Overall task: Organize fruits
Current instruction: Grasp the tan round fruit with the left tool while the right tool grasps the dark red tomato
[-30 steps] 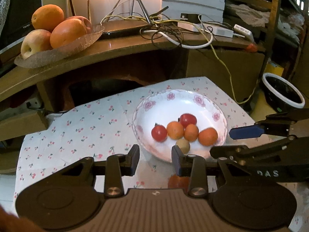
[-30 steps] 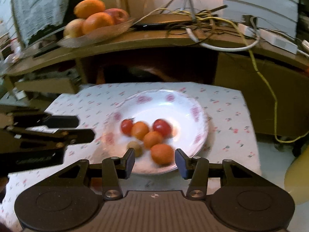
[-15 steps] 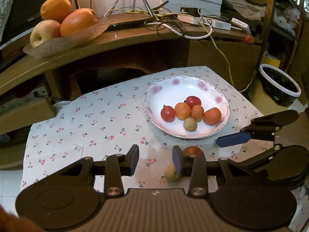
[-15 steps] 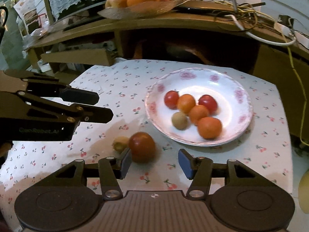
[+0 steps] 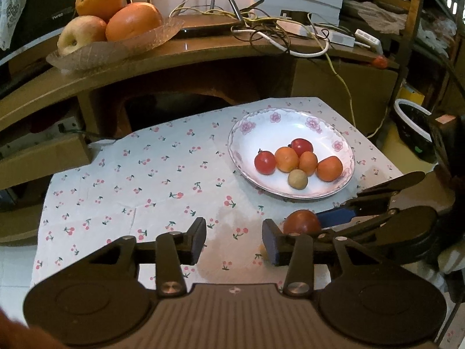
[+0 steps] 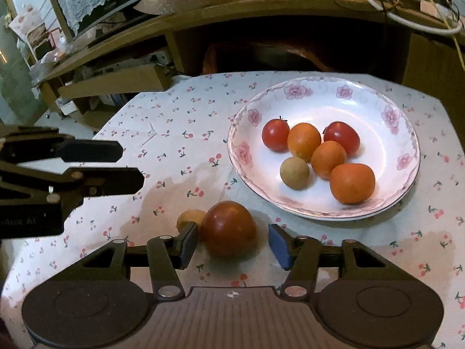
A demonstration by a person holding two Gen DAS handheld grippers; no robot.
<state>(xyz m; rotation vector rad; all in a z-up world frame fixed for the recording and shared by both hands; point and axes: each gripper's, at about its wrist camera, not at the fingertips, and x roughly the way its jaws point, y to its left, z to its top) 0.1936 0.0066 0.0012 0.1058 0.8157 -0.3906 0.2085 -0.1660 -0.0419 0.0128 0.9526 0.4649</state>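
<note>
A white flowered plate [image 6: 386,203] [image 5: 255,128] holds several small fruits: red and orange tomatoes and a tan round one [image 6: 294,173]. On the cloth in front of the plate lie a large dark-red tomato [image 6: 228,226] [image 5: 301,221] and a small tan fruit [image 6: 190,218] beside it. My right gripper [image 6: 232,244] is open, its jaws either side of the large tomato, not closed on it. My left gripper [image 5: 234,240] is open and empty above the bare cloth, left of the tomato.
The low table has a cherry-print cloth [image 5: 130,180]. Behind it a wooden shelf [image 5: 203,55] carries a glass dish of oranges and an apple [image 5: 110,26] and tangled cables [image 5: 276,29]. A white-rimmed bin [image 5: 412,122] stands at the right.
Both grippers have pulled back from the plate and lowered. The large tomato and small tan fruit came into view, and my right gripper's jaws now sit around the tomato.
</note>
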